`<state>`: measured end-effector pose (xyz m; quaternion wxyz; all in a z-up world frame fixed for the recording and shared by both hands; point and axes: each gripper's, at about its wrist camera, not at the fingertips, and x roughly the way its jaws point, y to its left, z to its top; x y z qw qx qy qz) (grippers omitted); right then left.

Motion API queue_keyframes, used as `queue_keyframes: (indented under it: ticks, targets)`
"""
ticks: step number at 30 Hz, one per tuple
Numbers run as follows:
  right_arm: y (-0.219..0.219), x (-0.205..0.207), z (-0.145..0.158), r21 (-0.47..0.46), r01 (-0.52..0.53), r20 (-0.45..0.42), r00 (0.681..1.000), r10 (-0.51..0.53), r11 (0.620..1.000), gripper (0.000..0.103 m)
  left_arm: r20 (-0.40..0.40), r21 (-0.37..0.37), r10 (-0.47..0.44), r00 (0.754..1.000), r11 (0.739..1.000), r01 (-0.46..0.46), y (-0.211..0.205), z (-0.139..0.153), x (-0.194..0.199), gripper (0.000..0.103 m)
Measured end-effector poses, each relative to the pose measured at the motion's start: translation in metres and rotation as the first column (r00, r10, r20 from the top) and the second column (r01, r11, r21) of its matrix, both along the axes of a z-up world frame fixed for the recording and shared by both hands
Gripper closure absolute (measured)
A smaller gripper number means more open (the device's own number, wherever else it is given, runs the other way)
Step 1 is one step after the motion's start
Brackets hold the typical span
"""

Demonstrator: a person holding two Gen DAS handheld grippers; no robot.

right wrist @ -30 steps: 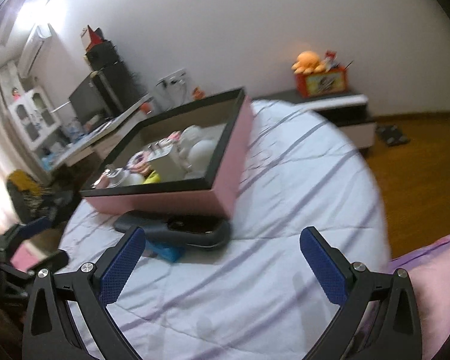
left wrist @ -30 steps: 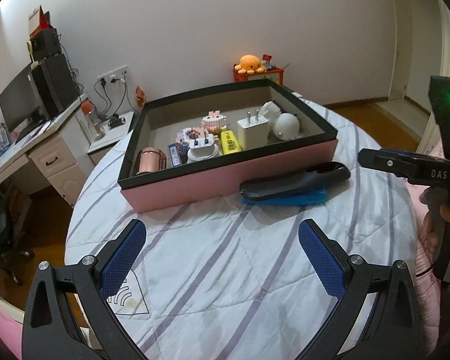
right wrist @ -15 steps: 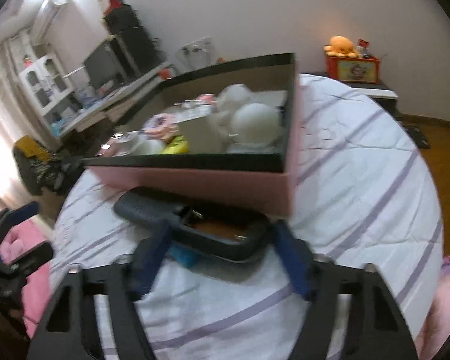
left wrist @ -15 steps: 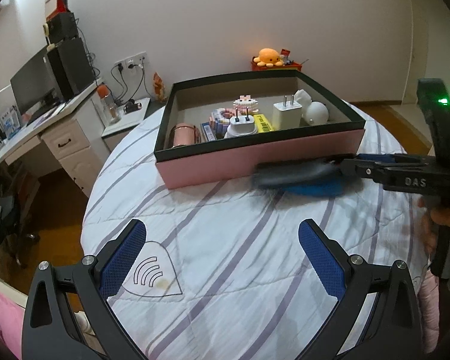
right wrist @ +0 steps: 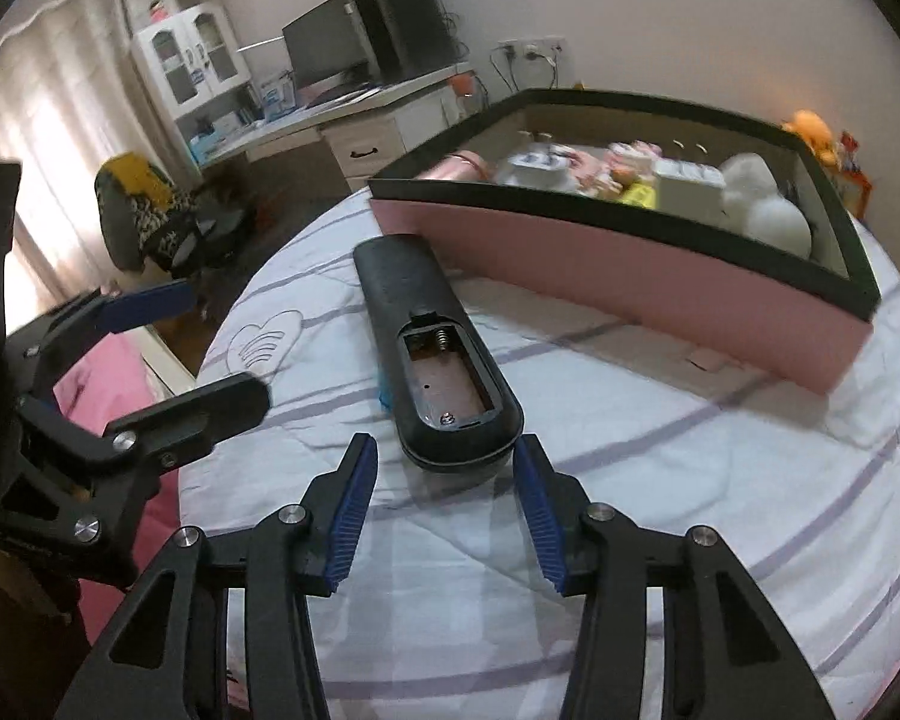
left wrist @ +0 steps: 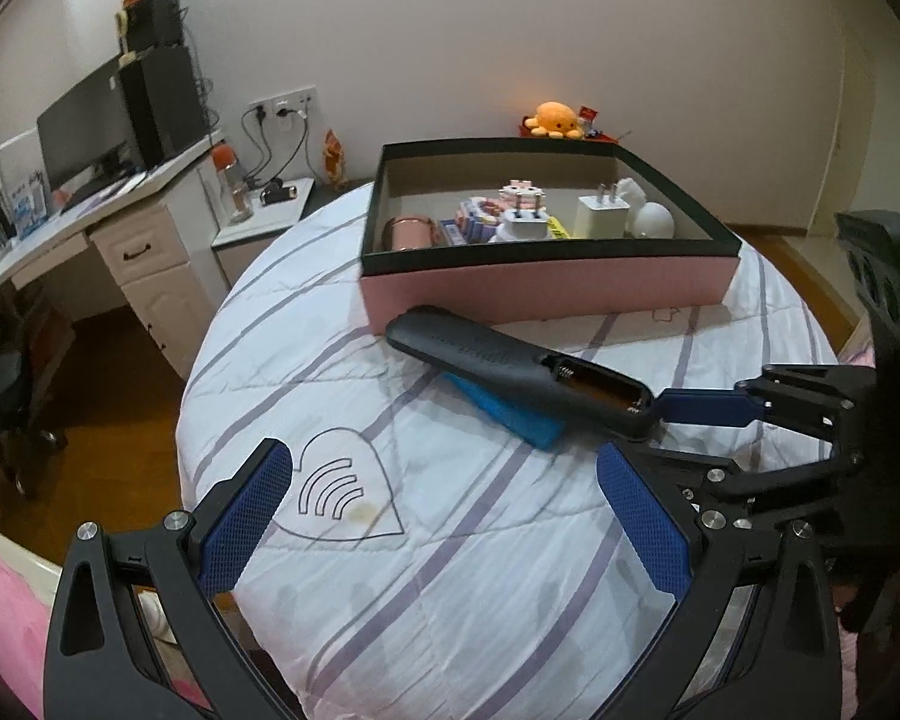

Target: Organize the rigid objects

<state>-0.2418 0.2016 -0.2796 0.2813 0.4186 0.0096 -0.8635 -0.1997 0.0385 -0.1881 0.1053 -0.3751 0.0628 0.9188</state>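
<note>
The left gripper (left wrist: 444, 510) hangs over the striped worktop (left wrist: 450, 570) with its blue-padded fingers (left wrist: 246, 516) spread wide apart and nothing between them; a heart outline printed on the cloth lies just ahead of the left pad. Ahead of those fingers and to their right, a black remote control (left wrist: 510, 363) lies back-up with its battery bay uncovered, resting partly on a flat blue object (left wrist: 510, 414). The right gripper (right wrist: 444, 498) has its fingers (right wrist: 354, 504) set either side of the remote's near end, close beside it but still slightly apart, not yet clamped. Beyond the remote stands the pink box (left wrist: 546, 282) with a black rim, holding white plug adapters, a pink cup and other small items.
</note>
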Motion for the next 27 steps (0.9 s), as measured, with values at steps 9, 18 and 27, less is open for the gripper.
queue_keyframes:
  ticks: [9, 18, 27]
  targets:
    - [0.048, 0.007, 0.013, 0.099, 0.169, -0.082, 0.984, -0.161, 0.981, 0.054, 0.061, 0.103, 0.032, 0.998, 0.994, -0.038, 0.029, -0.012, -0.025, 0.000]
    - [0.098, -0.008, 0.008, 0.145, 0.331, -0.109, 0.942, -0.318, 0.932, 0.052, 0.167, 0.092, 0.137, 0.976, 0.984, -0.154, 0.066, -0.040, -0.068, 0.000]
    - [0.126, -0.049, 0.035, 0.083, 0.432, -0.177, 0.893, -0.414, 0.898, 0.042, 0.184, 0.069, 0.124, 0.975, 0.988, -0.139, 0.038, -0.048, -0.065, 0.000]
